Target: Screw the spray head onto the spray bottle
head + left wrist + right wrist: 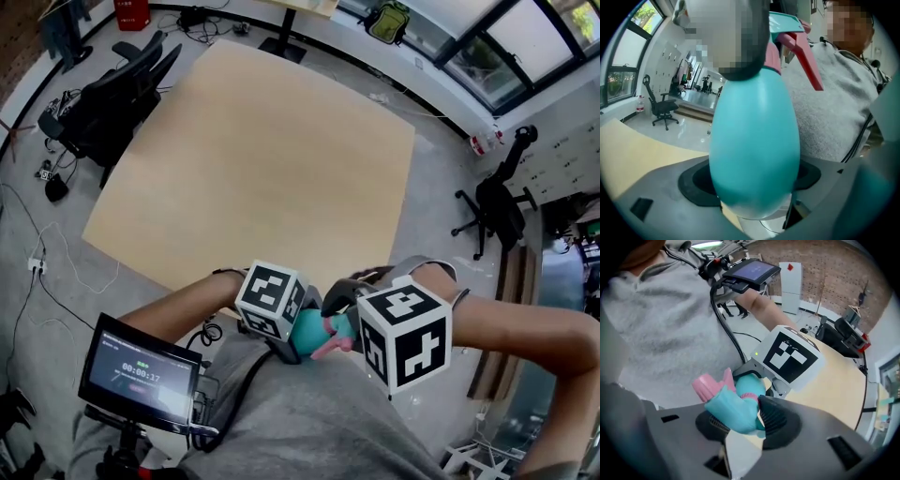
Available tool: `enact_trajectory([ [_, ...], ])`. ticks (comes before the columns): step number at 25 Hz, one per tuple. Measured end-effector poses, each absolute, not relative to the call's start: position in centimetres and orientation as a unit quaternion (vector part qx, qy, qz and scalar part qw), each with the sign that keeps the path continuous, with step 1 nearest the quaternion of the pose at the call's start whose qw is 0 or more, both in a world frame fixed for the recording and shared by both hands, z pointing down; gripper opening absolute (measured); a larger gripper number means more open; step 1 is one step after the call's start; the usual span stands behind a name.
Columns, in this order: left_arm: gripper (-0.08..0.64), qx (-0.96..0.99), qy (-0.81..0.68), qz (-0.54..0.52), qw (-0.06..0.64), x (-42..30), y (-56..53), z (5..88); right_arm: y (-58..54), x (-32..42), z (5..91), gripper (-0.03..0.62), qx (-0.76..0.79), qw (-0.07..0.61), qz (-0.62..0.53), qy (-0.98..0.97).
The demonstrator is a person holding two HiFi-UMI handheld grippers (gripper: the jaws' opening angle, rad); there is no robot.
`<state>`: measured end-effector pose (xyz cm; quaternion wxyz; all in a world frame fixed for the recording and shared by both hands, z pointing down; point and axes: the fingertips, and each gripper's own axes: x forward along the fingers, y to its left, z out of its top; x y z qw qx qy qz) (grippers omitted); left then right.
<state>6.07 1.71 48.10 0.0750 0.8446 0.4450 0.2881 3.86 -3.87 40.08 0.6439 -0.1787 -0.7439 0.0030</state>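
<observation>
A wide tan table (253, 159) filled the middle of the head view. A black office chair (112, 103) stood beside the table's far left corner. Just off the table's near edge, at my left, a small monitor (141, 373) showed a timer line whose digits were too small for me to read with certainty. The only other markings I could make out were the black-and-white squares on the marker cubes (405, 336).

Also off the table's near edge, close against my grey shirt (319, 422), my left gripper (752, 199) was clamped on the belly of the teal spray bottle (754, 136), its jaws spread wide around it. My right gripper (745, 420) was closed on the teal spray head (731, 408), which sat on the bottle's neck at a pink collar (750, 396).

Only the left gripper view showed the pink trigger (806, 61) slanting out from the head, seen against my shirt. Only the right gripper view showed the pink nozzle (707, 386). The head view gave just a teal-and-pink sliver between the two cubes.
</observation>
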Motion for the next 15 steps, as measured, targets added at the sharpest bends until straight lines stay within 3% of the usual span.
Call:
enact_trajectory([
  [8,0.411,0.895,0.366,0.249,0.055,6.7,-3.0,50.0,-7.3,4.3,42.0,0.144,-0.144,0.649,-0.080,-0.743],
  [11,0.413,0.945,0.235,0.226,0.032,7.7,-8.2,55.1,-10.5,5.1,47.2,0.144,-0.112,0.657,-0.118,-0.736],
  [15,0.413,0.959,0.055,0.277,0.028,5.6,-13.9,65.7,-14.8,6.1,57.7,0.144,-0.092,0.680,-0.113,-0.719],
])
